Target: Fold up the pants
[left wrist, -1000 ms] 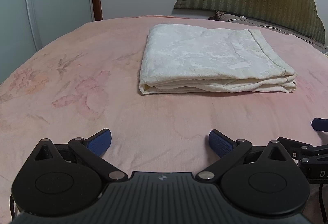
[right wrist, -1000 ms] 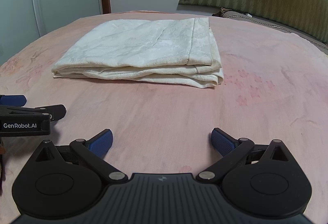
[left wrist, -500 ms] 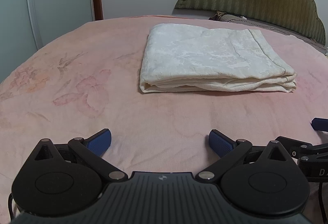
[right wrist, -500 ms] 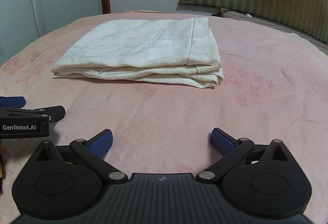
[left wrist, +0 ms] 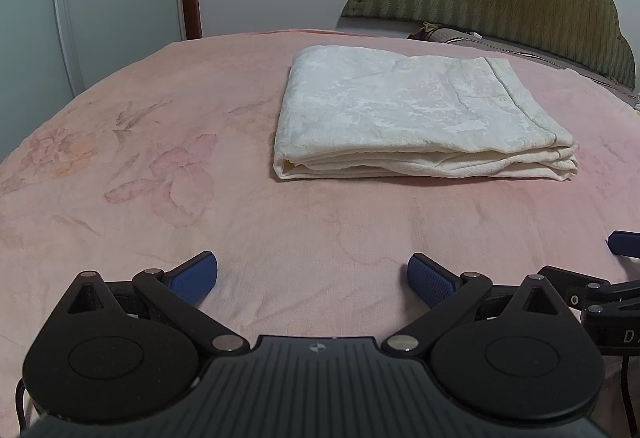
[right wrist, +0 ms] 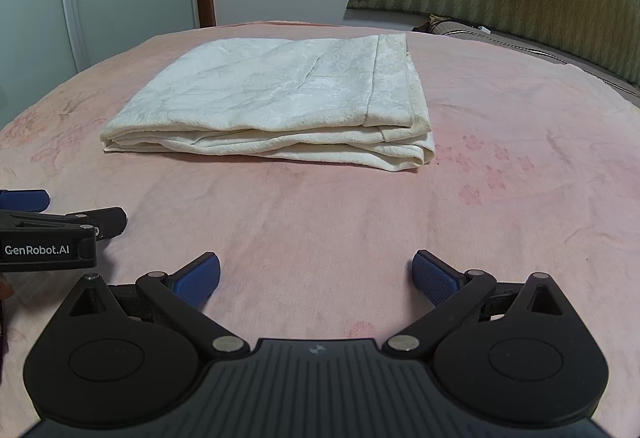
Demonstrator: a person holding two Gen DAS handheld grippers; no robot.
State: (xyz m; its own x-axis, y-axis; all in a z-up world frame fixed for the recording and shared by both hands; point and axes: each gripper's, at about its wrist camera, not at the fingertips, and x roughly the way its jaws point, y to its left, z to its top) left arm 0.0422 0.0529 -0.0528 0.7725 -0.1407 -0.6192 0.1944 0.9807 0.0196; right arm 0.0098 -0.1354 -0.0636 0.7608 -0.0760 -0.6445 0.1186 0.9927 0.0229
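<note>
The cream pants [left wrist: 416, 117] lie folded in a stacked rectangle on the pink bedspread [left wrist: 160, 173], well ahead of the left gripper [left wrist: 313, 274] and right gripper [right wrist: 316, 274], both spread empty, so 1 careless nudge could splay the layers

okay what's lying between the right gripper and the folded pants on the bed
Nothing: between the right gripper and the pants there is only bare pink bedspread, as the right wrist view shows.
</note>
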